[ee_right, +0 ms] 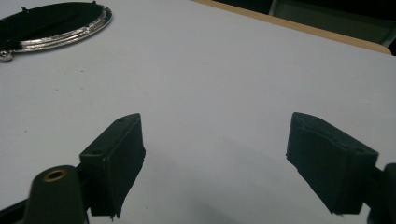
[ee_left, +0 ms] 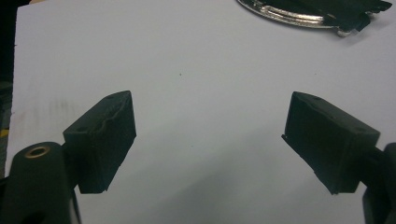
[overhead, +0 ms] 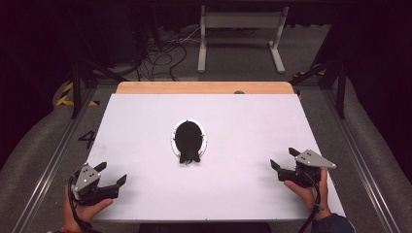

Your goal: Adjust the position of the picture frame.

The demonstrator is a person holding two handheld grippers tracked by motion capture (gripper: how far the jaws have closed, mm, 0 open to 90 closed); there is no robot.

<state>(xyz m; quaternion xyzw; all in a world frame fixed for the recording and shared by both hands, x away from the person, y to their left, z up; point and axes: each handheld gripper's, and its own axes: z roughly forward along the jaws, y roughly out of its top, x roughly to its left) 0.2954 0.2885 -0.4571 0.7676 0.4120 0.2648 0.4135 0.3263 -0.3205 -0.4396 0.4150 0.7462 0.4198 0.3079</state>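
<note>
While both my left tongs (overhead: 111, 173) and right tongs (overhead: 284, 158) sit wide apart holding nothing, I should reach slowly for the black oval dish (overhead: 189, 138) mid-tabletop (overhead: 145, 116).

The white tabletop (overhead: 243, 121) is brightly lit, while the room around it lies in darkness. Along the tabletop's far edge runs a strip of bare wood (overhead: 204, 88). Beyond that strip, grey carpeted floor (overhead: 233, 73) carries a tangle of black cables (overhead: 163, 56) and a pale metal stand (overhead: 241, 36) on two feet. Left of the tabletop, yellow-and-black hazard tape (overhead: 65, 94) marks the floor, and metal rails (overhead: 51, 165) run along both of its sides.
</note>
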